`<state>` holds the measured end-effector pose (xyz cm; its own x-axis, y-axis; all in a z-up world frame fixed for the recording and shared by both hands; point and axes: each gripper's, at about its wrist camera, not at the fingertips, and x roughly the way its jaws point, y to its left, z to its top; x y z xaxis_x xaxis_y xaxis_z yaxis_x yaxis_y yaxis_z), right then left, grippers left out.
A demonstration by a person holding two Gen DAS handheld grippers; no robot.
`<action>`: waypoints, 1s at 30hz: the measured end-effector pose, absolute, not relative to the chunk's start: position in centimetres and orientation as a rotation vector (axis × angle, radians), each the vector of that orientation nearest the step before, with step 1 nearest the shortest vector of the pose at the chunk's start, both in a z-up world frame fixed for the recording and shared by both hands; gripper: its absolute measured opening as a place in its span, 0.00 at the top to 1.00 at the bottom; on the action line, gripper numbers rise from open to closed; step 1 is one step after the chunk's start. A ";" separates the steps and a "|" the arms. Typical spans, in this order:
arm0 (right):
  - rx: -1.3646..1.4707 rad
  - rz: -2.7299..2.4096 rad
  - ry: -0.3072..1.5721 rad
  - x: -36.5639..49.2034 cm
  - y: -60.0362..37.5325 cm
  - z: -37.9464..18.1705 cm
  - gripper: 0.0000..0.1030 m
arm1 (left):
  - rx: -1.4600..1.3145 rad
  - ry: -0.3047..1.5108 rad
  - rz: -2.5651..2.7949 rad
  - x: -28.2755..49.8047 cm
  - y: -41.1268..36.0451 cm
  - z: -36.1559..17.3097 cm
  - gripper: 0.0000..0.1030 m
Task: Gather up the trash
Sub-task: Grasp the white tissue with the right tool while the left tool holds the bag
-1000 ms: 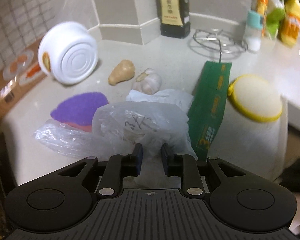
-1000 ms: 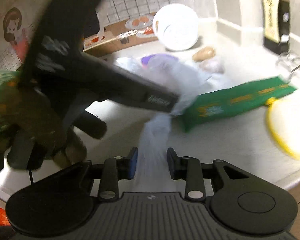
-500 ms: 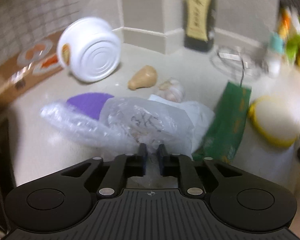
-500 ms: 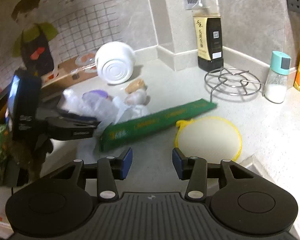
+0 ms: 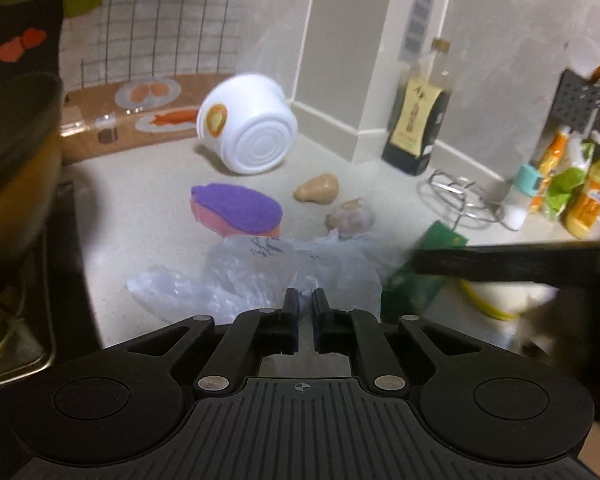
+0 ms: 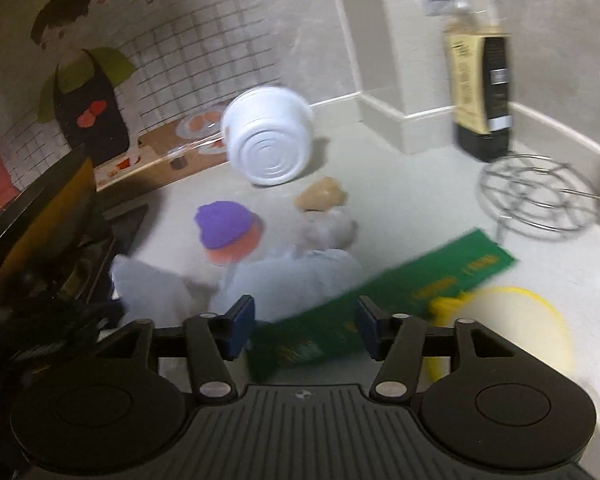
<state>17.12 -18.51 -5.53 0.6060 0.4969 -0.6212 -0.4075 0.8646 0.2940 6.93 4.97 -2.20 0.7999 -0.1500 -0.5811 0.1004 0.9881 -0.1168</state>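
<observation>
Left gripper [image 5: 306, 300] is pinching the clear bag [image 5: 260, 276] near the counter's [image 5: 140, 208] front edge. Right gripper [image 6: 302, 324] is hanging wide open over the green packet [image 6: 412, 292] lying just beside the bag, touching the yellow-rimmed lid [image 6: 512, 320].

We see a crumpled clear plastic bag [image 5: 260, 276] lying flat on the pale desk [image 5: 148, 208], with faint dark scribbled marks on its upper face; its near edge sits at the narrow gap between the left gripper [image 5: 306, 300] fingers (whether they pinch it we cannot tell). Just beside it on the right lies a long flat green packet [image 6: 380, 300] with yellow print, angled across the desk, its near end between the spread fingers of the right gripper [image 6: 302, 320].
</observation>
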 end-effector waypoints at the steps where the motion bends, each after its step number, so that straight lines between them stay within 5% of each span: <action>1: 0.121 0.531 0.768 17.7 -17.7 -5.6 0.42 | -0.079 0.621 -0.141 6.3 5.1 -2.0 0.91; 8: -0.125 0.448 0.798 22.3 -10.8 -7.4 0.39 | -0.150 0.636 -0.183 3.6 7.5 -2.8 0.91; 13: -0.038 0.427 0.950 24.3 -9.6 -9.2 0.38 | -0.234 0.645 -0.245 4.0 10.0 -3.4 0.91; 14: -0.060 0.418 0.941 23.8 -8.9 -9.2 0.44 | -0.235 0.648 -0.261 4.3 10.2 -3.5 0.91; 15: -0.092 0.414 0.938 23.3 -8.0 -9.1 0.66 | -0.235 0.651 -0.279 4.6 10.5 -3.6 0.91; 17: -0.140 0.423 0.943 22.4 -6.3 -8.8 0.95 | -0.243 0.661 -0.307 5.0 10.9 -3.8 0.91; 30: 0.209 0.423 0.771 12.8 -12.8 2.6 0.95 | -0.218 0.580 -0.390 3.0 8.5 -0.6 0.91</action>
<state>12.82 -12.83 2.57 0.6390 0.4430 -0.6288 -0.2926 0.8960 0.3339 3.00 8.47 -0.61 0.7665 -0.4165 -0.4888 0.2955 0.9045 -0.3074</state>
